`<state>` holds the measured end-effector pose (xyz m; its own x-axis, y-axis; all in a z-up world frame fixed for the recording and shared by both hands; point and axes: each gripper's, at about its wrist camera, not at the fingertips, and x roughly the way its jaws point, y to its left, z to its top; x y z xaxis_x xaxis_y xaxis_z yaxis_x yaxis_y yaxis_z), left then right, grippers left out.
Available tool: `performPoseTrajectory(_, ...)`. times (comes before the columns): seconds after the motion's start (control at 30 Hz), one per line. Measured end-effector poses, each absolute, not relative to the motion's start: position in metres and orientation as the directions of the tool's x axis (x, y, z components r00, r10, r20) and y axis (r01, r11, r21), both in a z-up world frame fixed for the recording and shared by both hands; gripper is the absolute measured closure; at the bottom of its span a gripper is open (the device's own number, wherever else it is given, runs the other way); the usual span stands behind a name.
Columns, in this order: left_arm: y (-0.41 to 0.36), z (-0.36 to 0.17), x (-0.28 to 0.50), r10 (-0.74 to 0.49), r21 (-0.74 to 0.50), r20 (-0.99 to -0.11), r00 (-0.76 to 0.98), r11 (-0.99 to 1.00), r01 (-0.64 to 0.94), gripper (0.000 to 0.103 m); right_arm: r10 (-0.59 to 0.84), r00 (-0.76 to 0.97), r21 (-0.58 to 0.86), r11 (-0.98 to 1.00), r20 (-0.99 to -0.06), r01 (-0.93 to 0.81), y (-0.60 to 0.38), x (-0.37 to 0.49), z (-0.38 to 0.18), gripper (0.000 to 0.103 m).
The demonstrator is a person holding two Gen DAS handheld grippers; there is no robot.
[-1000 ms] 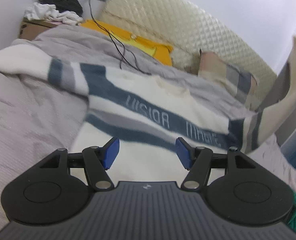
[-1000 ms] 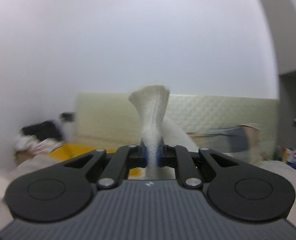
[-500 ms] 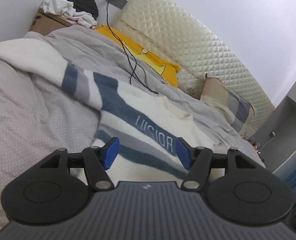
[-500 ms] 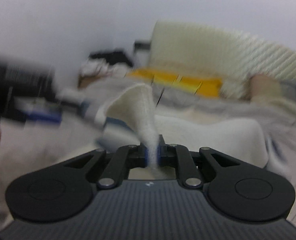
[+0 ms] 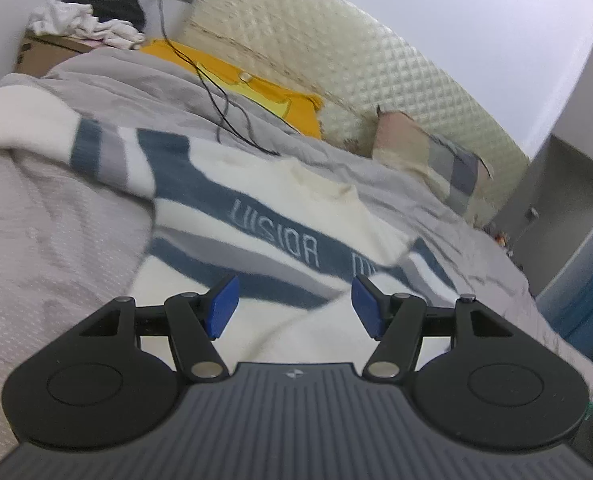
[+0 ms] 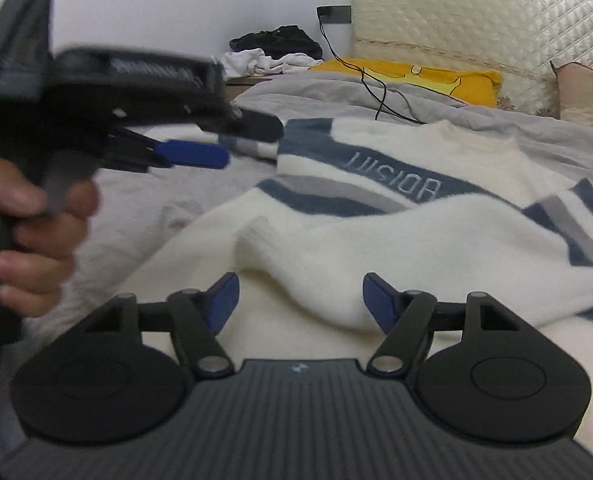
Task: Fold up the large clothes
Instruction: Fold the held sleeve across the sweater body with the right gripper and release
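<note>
A cream sweater (image 5: 296, 208) with blue and grey stripes lies flat on the bed, collar toward the headboard. Its right sleeve (image 6: 436, 240) lies folded across the chest; the left sleeve (image 5: 56, 136) stretches out to the left. My left gripper (image 5: 294, 306) is open and empty above the sweater's lower body; it also shows in the right wrist view (image 6: 192, 154), held in a hand. My right gripper (image 6: 298, 300) is open, just above the folded sleeve's cuff (image 6: 264, 244).
The grey bedspread (image 5: 48, 240) covers the bed. A yellow pillow (image 5: 264, 88), a plaid pillow (image 5: 436, 160) and a black cable (image 5: 224, 112) lie near the quilted headboard (image 5: 336, 52). A cardboard box (image 5: 44, 52) with clothes stands at the far left. A grey cabinet (image 5: 568, 208) stands at right.
My right gripper carried the sleeve across the sweater's chest, lowered it and opened, letting it go. My left gripper stayed open, hovering over the sweater.
</note>
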<state>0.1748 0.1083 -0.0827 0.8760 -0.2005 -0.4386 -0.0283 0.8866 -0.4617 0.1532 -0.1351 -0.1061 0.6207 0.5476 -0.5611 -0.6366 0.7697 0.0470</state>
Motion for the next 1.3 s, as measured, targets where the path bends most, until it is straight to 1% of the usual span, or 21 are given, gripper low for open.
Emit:
performPoseTrajectory(0.1,0.096,-0.086,0.178,-0.218,-0.435,-0.454,0.864,0.9,-0.001,0.037,0.528,0.664,0.087,0.812,-0.53,-0.577,-0.157,0.156,-0.102,0.033)
performPoseTrajectory(0.17,0.085,-0.09,0.18,-0.231,-0.416,-0.467,0.854,0.909,0.019,0.037,0.508,0.703,0.142,0.847,-0.499,-0.512,-0.172,0.164,-0.101,0.033)
performPoseTrajectory(0.23,0.074,-0.093,0.182,-0.235,-0.377,-0.481,0.845,0.925,0.043,0.042,0.488,0.734,0.192,0.87,-0.472,-0.455,-0.185,0.174,-0.101,0.033)
performPoseTrajectory(0.27,0.068,-0.095,0.184,-0.233,-0.353,-0.491,0.84,0.934,0.053,0.047,0.473,0.749,0.204,0.88,-0.464,-0.429,-0.188,0.18,-0.103,0.033)
performPoseTrajectory(0.3,0.064,-0.098,0.185,-0.232,-0.336,-0.501,0.834,0.94,0.059,0.051,0.458,0.76,0.217,0.889,-0.46,-0.404,-0.192,0.185,-0.105,0.035)
performPoseTrajectory(0.4,0.054,-0.11,0.193,-0.219,-0.298,-0.545,0.809,0.953,0.056,0.058,0.427,0.771,0.242,0.904,-0.474,-0.352,-0.195,0.197,-0.117,0.05)
performPoseTrajectory(0.43,0.051,-0.114,0.197,-0.204,-0.281,-0.564,0.801,0.959,0.046,0.059,0.42,0.768,0.239,0.907,-0.483,-0.346,-0.194,0.201,-0.122,0.054)
performPoseTrajectory(0.5,0.049,-0.124,0.202,-0.175,-0.256,-0.6,0.78,0.966,0.02,0.06,0.411,0.755,0.223,0.911,-0.51,-0.346,-0.188,0.209,-0.132,0.056)
performPoseTrajectory(0.63,0.045,-0.142,0.208,-0.126,-0.197,-0.66,0.741,0.98,-0.009,0.061,0.387,0.703,0.21,0.921,-0.597,-0.329,-0.181,0.218,-0.153,0.056)
performPoseTrajectory(0.73,0.044,-0.15,0.211,-0.111,-0.178,-0.679,0.726,0.984,-0.016,0.061,0.382,0.681,0.215,0.923,-0.624,-0.32,-0.182,0.221,-0.163,0.056)
performPoseTrajectory(0.93,0.042,-0.151,0.21,-0.096,-0.169,-0.673,0.733,0.985,-0.025,0.061,0.391,0.668,0.246,0.92,-0.633,-0.306,-0.186,0.221,-0.161,0.057)
performPoseTrajectory(1.07,0.047,-0.145,0.204,-0.101,-0.205,-0.652,0.751,0.978,-0.046,0.06,0.404,0.663,0.281,0.915,-0.63,-0.289,-0.192,0.221,-0.157,0.057)
performPoseTrajectory(1.13,0.05,-0.141,0.2,-0.1,-0.222,-0.637,0.764,0.973,-0.057,0.06,0.395,0.672,0.262,0.919,-0.626,-0.296,-0.193,0.219,-0.152,0.056)
performPoseTrajectory(1.2,0.052,-0.137,0.196,-0.091,-0.229,-0.621,0.778,0.971,-0.07,0.055,0.386,0.698,0.235,0.922,-0.604,-0.307,-0.193,0.216,-0.144,0.055)
performPoseTrajectory(1.3,0.053,-0.128,0.19,-0.07,-0.219,-0.596,0.8,0.972,-0.079,0.051,0.431,0.691,0.285,0.902,-0.581,-0.323,-0.196,0.214,-0.134,0.055)
